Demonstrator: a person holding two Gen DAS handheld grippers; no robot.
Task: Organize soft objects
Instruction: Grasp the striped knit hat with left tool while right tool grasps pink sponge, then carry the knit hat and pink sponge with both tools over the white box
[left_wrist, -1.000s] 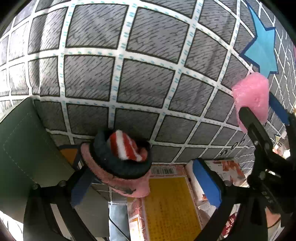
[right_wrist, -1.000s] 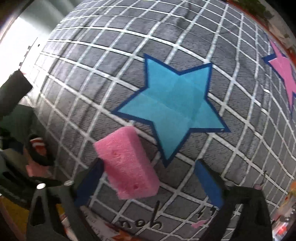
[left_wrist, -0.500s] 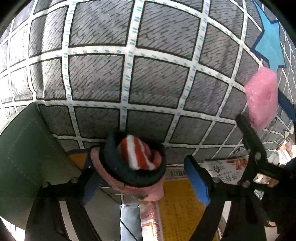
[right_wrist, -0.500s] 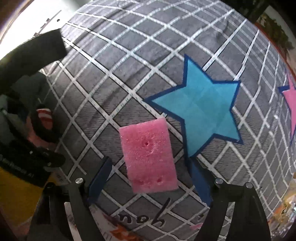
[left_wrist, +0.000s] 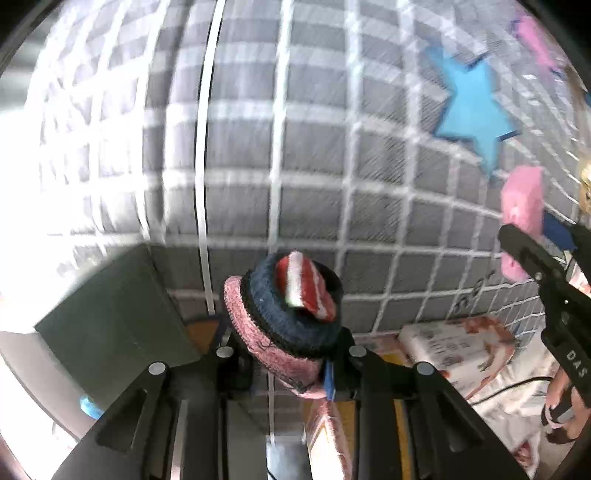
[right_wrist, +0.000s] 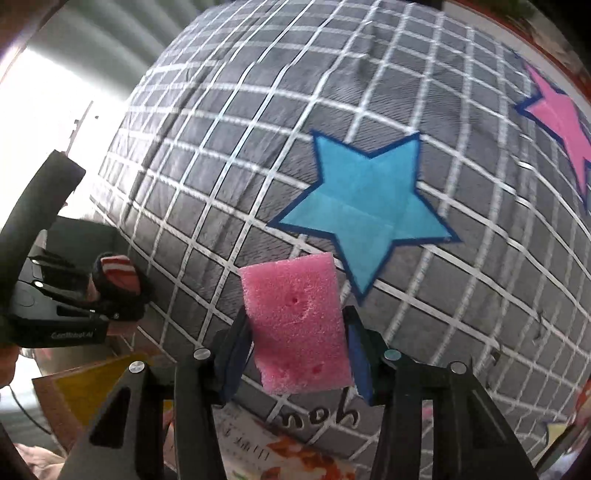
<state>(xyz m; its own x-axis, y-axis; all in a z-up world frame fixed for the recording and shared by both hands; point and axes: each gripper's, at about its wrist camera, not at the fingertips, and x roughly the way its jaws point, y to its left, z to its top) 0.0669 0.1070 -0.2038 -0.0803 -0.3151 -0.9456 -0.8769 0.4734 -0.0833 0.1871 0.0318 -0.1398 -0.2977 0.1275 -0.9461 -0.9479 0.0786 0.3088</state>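
Note:
My left gripper (left_wrist: 284, 354) is shut on a rolled sock bundle (left_wrist: 291, 310), pink outside, navy rim, red and white stripes inside, held above the near edge of the grey grid cloth (left_wrist: 314, 155). My right gripper (right_wrist: 297, 350) is shut on a pink sponge (right_wrist: 295, 325), held upright over the cloth just left of and below the blue star (right_wrist: 365, 210). The sponge also shows at the right edge of the left wrist view (left_wrist: 522, 210), and the sock bundle shows in the right wrist view (right_wrist: 118, 275).
A pink star (right_wrist: 565, 125) lies on the cloth at the far right. A dark green block (left_wrist: 110, 328) sits at the cloth's near left edge. Printed packages and a yellow box (right_wrist: 92, 387) lie below the cloth's front edge.
Both grippers have closed on their objects: the left on the sock bundle, the right on the pink sponge. Both have pulled back and up, showing more of the cloth.

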